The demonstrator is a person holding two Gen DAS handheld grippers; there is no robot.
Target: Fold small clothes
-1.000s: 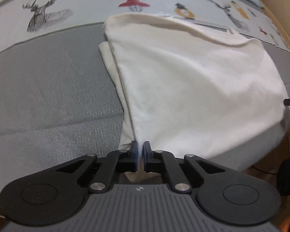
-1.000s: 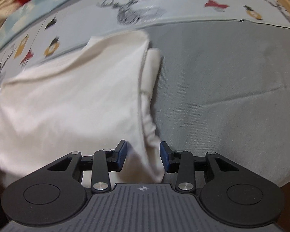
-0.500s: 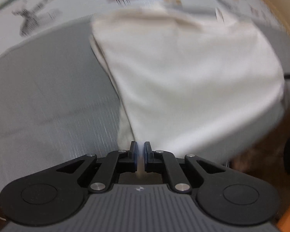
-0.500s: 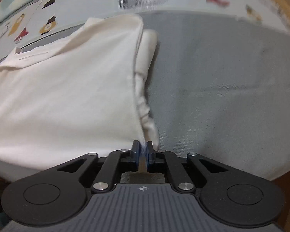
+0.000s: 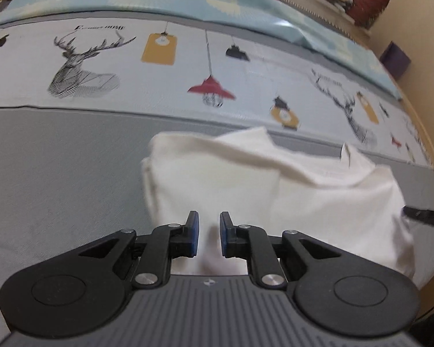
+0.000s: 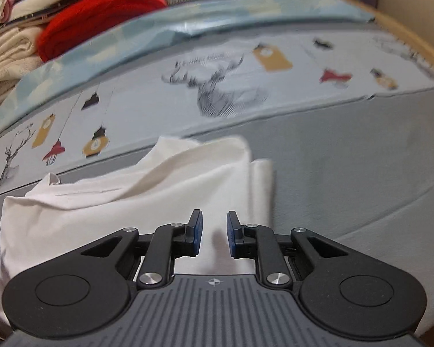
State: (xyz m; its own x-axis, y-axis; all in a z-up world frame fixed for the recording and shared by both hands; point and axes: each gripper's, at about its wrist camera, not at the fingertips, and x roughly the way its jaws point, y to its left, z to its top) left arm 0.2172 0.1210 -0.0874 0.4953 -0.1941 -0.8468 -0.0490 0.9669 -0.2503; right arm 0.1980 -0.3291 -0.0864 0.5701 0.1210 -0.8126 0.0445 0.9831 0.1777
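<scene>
A white garment (image 5: 318,199) lies folded on the grey part of a bed cover (image 5: 58,167), its cloth plain, soft and slightly rumpled. Seen from the left wrist, its top layer has been brought over toward the far side, leaving a raised ridge that runs across the middle and a pointed peak at the far edge. A small tab, perhaps a label or collar piece, sticks up near the far right corner. Seen from the right wrist, the same garment (image 6: 115,214) shows a second, narrower layer peeking out along its right edge, so the sides are not perfectly aligned.

Beyond the garment runs a pale printed band (image 5: 159,81) with deer heads, hanging lamps and yellow tags. Farther back sit a red textile (image 6: 101,14) and a stack of cream cloth.

The left gripper (image 5: 208,237) is just over the near edge of the garment, close to its left side. Its jaws are opening — white cloth shows in the gap between the blue pads, but the pads stand clear of it and do not pinch it.

The right gripper (image 6: 214,237) hangs over the near edge toward the garment's right side. Its jaws are also opening, with cloth visible between them — nothing is clamped.
</scene>
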